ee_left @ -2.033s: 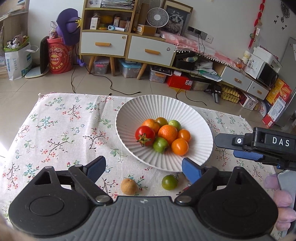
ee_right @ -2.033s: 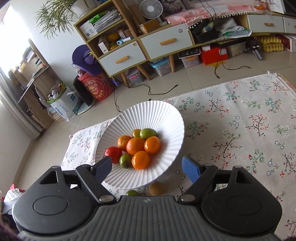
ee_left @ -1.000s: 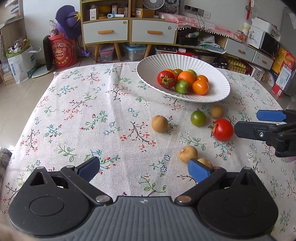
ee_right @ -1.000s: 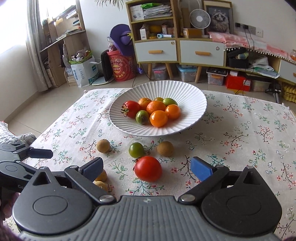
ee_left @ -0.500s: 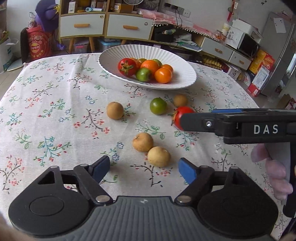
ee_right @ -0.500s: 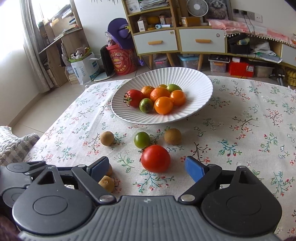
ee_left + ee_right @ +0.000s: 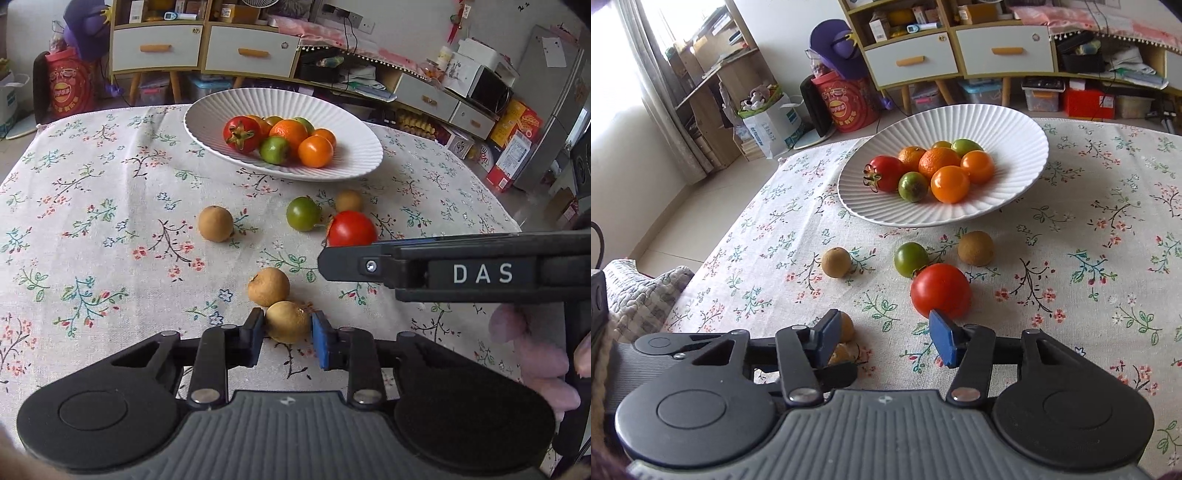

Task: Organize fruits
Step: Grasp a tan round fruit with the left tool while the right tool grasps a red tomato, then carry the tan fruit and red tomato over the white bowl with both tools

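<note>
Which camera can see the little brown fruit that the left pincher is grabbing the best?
The left wrist view. There the brown fruit sits whole between the left gripper, both pads pressed on its sides. In the right wrist view only a sliver of it peeks out behind the right gripper's finger, so you can barely tell what it is.

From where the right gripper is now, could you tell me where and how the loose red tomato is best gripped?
Grip the red tomato across its round middle, one pad on each side, coming from the near side and above. Its stalk end faces the green tomato touching it behind, so the near flanks are free. The right gripper is closing short of it, with nothing between its jaws.
</note>
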The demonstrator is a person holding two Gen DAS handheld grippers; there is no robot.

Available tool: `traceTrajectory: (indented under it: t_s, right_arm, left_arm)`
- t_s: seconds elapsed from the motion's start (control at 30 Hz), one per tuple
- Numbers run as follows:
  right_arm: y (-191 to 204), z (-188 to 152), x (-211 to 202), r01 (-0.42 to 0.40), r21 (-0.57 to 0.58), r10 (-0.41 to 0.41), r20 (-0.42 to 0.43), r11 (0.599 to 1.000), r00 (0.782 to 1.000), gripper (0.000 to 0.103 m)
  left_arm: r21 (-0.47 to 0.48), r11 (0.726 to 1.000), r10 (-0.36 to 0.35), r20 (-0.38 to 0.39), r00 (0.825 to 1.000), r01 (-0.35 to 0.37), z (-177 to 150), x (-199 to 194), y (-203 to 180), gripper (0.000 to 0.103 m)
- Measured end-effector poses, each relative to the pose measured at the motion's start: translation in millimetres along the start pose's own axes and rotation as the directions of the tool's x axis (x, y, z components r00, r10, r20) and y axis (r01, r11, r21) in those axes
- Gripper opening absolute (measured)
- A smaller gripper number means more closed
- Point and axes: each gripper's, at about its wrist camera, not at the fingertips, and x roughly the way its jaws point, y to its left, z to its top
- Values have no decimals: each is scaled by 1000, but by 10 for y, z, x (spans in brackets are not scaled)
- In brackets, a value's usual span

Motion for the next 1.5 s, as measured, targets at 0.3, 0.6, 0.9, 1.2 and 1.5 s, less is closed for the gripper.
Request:
traceTrajectory:
  t_s: [0.3, 0.6, 0.9, 1.2, 1.5]
  right_arm:
    - [-90, 50, 158, 104, 40, -104, 18, 994, 994, 50]
    - [-116, 74, 231, 155, 20, -156, 46, 988, 987, 47]
    - [-98, 69, 183, 152, 12, -152, 29, 988, 988, 38]
    - [-75, 170, 5, 74, 79, -78, 51, 994, 996, 38]
    - [-167, 377, -51, 78, 177, -100, 117, 981, 988, 38]
  left_arm:
    - [-39, 998, 42, -4, 999, -42, 8, -78, 198, 28]
    - [-56, 997, 49, -13, 999, -49, 25, -77, 225, 28]
    - [-68, 996, 54, -20, 998, -55, 60, -89, 273, 28]
    - [-98, 995, 36, 34, 999, -33, 178, -185, 326, 28]
    - [-127, 992, 34, 110, 993, -20, 468, -230, 261, 28]
